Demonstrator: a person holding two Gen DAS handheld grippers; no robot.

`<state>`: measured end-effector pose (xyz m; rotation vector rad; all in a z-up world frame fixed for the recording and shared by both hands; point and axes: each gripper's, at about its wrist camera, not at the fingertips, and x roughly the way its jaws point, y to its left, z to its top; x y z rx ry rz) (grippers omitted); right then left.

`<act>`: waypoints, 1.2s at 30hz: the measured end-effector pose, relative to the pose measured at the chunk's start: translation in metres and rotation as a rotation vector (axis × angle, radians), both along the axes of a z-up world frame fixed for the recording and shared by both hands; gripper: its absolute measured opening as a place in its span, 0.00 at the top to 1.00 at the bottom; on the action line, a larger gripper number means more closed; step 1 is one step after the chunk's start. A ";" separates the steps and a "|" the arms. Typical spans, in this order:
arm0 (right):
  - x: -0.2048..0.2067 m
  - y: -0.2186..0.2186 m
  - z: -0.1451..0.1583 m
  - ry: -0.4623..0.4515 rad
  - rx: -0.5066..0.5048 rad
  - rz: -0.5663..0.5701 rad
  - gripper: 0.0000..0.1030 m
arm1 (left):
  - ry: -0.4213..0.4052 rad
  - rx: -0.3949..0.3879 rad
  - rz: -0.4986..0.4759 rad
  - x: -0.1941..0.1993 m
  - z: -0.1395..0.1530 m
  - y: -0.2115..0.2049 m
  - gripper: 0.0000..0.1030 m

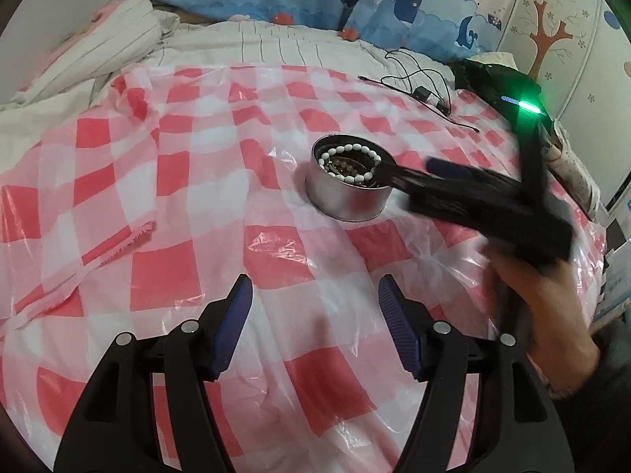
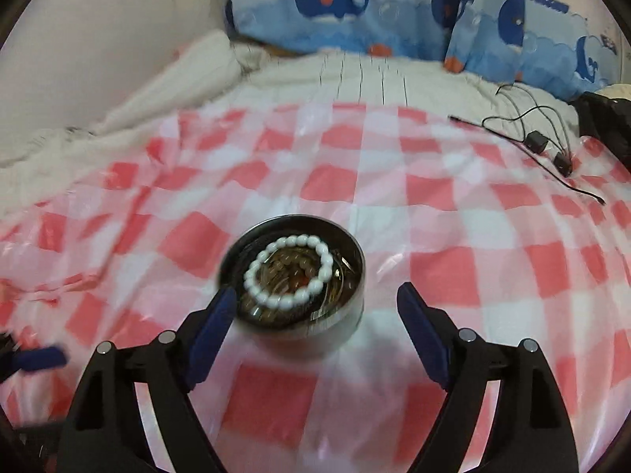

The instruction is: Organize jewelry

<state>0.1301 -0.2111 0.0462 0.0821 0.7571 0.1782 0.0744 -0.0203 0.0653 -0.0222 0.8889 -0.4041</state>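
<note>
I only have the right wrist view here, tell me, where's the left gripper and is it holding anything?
Observer: The left gripper hovers over bare checkered cloth, jaws open, nothing between them.
Operator: How far is it from the tin?
Observer: The tin sits well ahead of it, untouched.
Operator: What holds my gripper?
Observer: A bare hand grips the right gripper, whose body shows a green light.

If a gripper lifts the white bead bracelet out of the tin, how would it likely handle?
The white bead bracelet would probably sag, since its loop already bends unevenly. Its glossy round beads look slippery. Lying atop other beads in the tin, it may snag.
</note>
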 end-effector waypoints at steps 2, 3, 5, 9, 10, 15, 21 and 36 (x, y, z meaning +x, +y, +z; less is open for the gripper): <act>-0.036 -0.010 -0.003 0.015 0.038 -0.011 0.19 | -0.019 0.030 0.013 -0.005 0.001 -0.004 0.33; -0.049 -0.012 -0.006 0.025 0.044 -0.016 0.18 | -0.033 0.052 0.029 -0.012 0.001 -0.007 0.29; -0.080 -0.020 -0.017 0.065 0.067 -0.031 0.16 | -0.055 0.078 0.055 -0.025 0.001 -0.010 0.21; -0.130 -0.030 -0.041 0.133 0.082 -0.064 0.16 | -0.079 0.109 0.117 -0.053 -0.007 -0.014 0.09; -0.138 -0.030 -0.043 0.127 0.079 -0.066 0.14 | -0.079 0.112 0.126 -0.058 -0.009 -0.014 0.08; -0.158 -0.022 -0.046 0.106 0.041 -0.068 0.07 | -0.071 0.150 0.167 -0.075 -0.032 -0.018 0.08; -0.164 -0.020 -0.051 0.078 0.016 -0.082 0.07 | -0.067 0.171 0.196 -0.080 -0.057 -0.019 0.07; -0.177 -0.011 -0.050 0.013 -0.056 -0.123 0.07 | -0.080 0.142 0.204 -0.083 -0.061 -0.018 0.07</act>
